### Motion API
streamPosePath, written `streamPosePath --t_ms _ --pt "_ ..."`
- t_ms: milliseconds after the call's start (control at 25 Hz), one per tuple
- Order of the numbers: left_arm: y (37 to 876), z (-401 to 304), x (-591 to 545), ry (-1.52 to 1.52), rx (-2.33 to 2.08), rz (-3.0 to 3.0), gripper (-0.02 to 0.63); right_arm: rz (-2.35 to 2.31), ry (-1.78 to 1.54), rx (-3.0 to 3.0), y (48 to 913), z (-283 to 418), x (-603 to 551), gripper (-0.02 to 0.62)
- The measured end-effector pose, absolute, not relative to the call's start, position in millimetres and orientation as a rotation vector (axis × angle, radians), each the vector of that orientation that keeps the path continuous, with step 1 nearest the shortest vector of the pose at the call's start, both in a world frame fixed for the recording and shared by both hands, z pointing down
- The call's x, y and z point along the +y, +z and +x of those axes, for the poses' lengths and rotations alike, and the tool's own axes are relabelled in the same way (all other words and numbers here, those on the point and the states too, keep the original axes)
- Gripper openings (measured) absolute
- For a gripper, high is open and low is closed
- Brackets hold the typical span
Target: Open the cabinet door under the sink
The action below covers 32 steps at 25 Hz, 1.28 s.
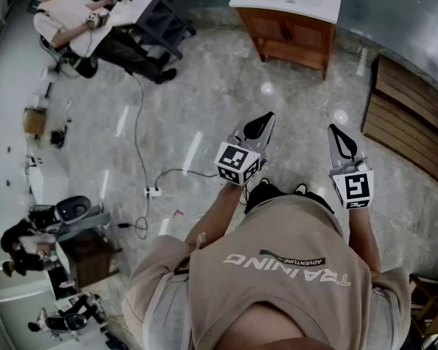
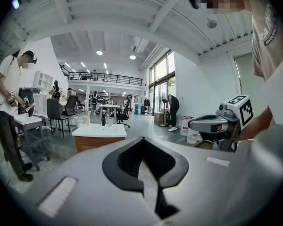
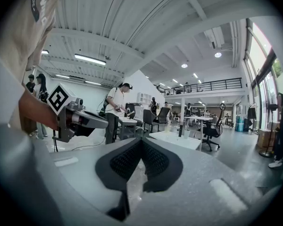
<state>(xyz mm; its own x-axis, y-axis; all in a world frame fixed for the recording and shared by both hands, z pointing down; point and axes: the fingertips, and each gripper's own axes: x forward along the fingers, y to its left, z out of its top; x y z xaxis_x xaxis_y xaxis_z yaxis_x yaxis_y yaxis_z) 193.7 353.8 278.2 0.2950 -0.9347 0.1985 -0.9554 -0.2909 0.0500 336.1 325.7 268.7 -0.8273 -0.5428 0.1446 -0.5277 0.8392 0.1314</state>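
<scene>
Hidden: the sink cabinet [image 1: 292, 39] stands at 12 to 1 o'clock in the head view. Its cabinet door [image 1: 271, 29] looks closed, but the handles are too small to read. In the left gripper view only the white top [image 2: 100, 130] and a strip of wood clear the gripper body.
Left gripper [image 1: 265, 119]: fingers pressed together, nothing between them, touching nothing.
Right gripper [image 1: 336, 133]: fingers pressed together, empty, held level beside the left.
Gap: both grippers are well apart from the cabinet.
Open room: bare floor [image 1: 226, 86] runs from the grippers to the cabinet.
Edges: slatted wooden panel [image 1: 409, 122] at 3 o'clock. Cable [image 1: 140, 133] at 9 o'clock. Seated person [image 1: 80, 24] at 10 to 11 o'clock.
</scene>
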Motion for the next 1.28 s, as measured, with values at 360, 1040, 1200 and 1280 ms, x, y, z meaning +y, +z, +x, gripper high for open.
streamPosePath --t_ms 360,1040,1200,1280 --pt "280.5 193.2 353.3 0.208 -1.773 2.371 0.015 0.832 -0.125 -2.847 267.9 337.2 322.5 0.002" --pt "317.1 109.8 366.9 0.188 -1.837 2.183 0.015 0.687 -0.051 -2.811 299.8 256.7 311.5 0.002" --pt "304.0 89.6 339.3 0.158 -1.826 2.248 0.016 0.702 -0.068 -2.8 290.5 232.9 293.4 0.002" --pt "296.6 73.9 326.0 0.155 -1.822 2.277 0.015 0.718 -0.09 -2.793 282.8 217.5 281.1 0.002"
